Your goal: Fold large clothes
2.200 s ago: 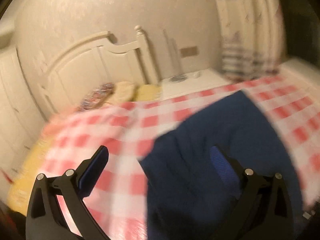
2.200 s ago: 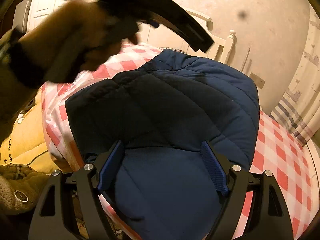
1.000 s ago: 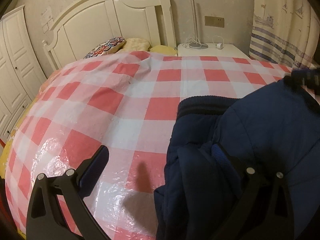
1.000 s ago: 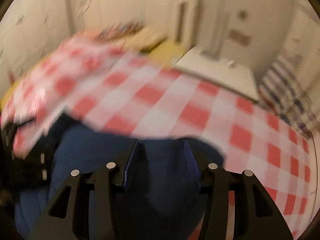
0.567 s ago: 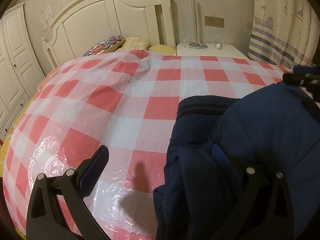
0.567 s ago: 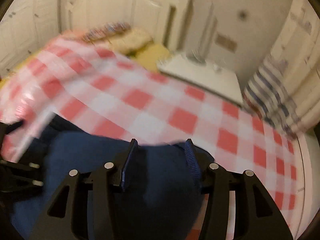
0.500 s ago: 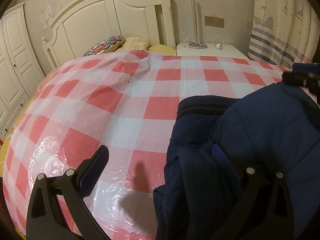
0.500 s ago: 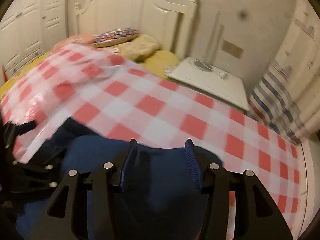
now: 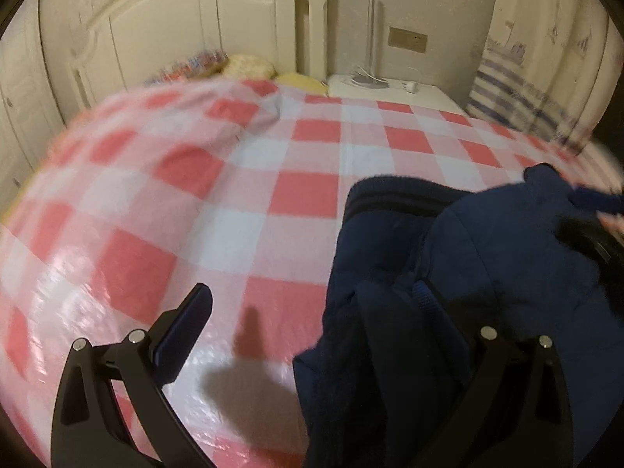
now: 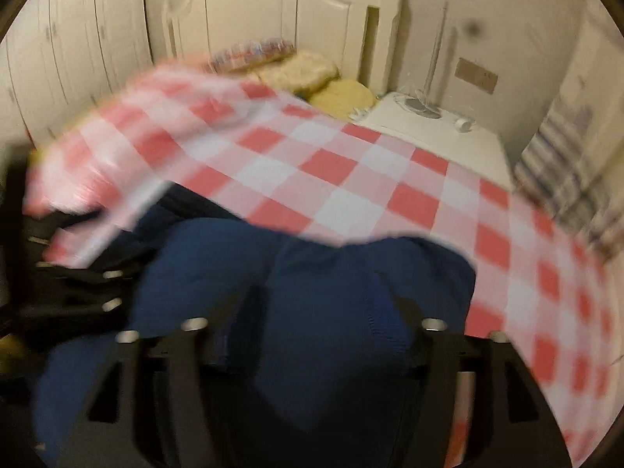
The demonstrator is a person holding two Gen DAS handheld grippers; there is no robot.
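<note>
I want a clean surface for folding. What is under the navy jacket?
The navy jacket lies on the red-and-white checked cover of the bed. Whatever sits directly beneath it is hidden.

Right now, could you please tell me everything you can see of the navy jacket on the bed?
The navy jacket is a padded, quilted-looking garment in dark blue fabric, with a darker ribbed band at its far edge. It lies bunched and partly folded over itself on the red-and-white checked cover, at the near right side of the bed. The left gripper is open, one finger over the jacket's edge and the other over bare cover. The right gripper straddles a fold of it, jaws opening; the blur hides any contact.
</note>
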